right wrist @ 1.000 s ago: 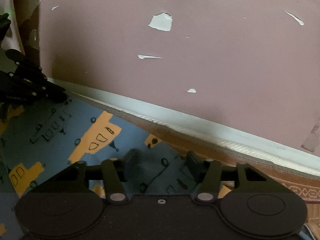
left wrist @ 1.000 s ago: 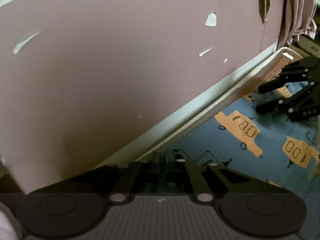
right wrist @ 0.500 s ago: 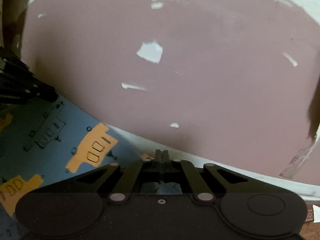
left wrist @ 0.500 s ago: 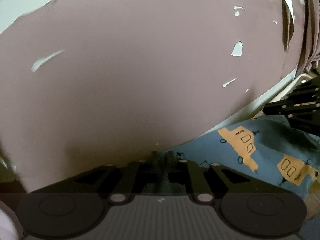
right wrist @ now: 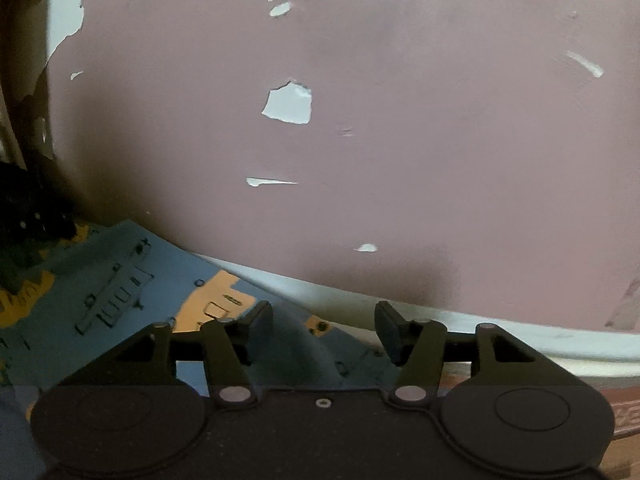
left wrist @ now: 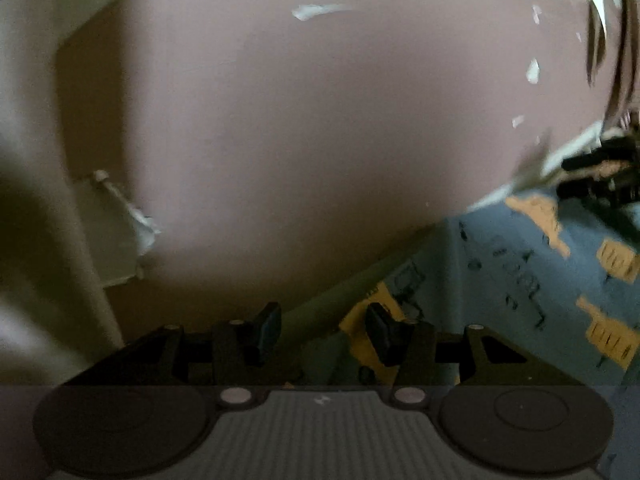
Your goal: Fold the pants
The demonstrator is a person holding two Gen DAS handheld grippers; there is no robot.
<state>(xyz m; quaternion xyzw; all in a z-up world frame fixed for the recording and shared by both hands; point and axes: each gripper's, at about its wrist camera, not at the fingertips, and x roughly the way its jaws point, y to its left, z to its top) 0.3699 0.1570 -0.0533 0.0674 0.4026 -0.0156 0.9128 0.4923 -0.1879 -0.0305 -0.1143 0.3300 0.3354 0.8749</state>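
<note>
The pants [left wrist: 520, 272] are blue with orange car prints; they lie flat in the lower right of the left wrist view and the lower left of the right wrist view [right wrist: 120, 296]. My left gripper [left wrist: 322, 334] is open, its fingers apart just over the pants' edge. My right gripper [right wrist: 324, 334] is open over a raised fold of the cloth. Each gripper shows at the edge of the other's view: the right one [left wrist: 596, 176], the left one [right wrist: 28, 208].
A mauve wall [right wrist: 400, 120] with chipped paint fills most of both views, close ahead. A pale skirting strip [right wrist: 480, 320] runs along its foot. A pale post or door frame [left wrist: 48, 200] stands at the left. Patterned flooring [right wrist: 624, 412] shows at lower right.
Both grippers were shut on the pants' edge half a second ago and have opened, letting the cloth go. The left view has swung left; it is motion-blurred.
</note>
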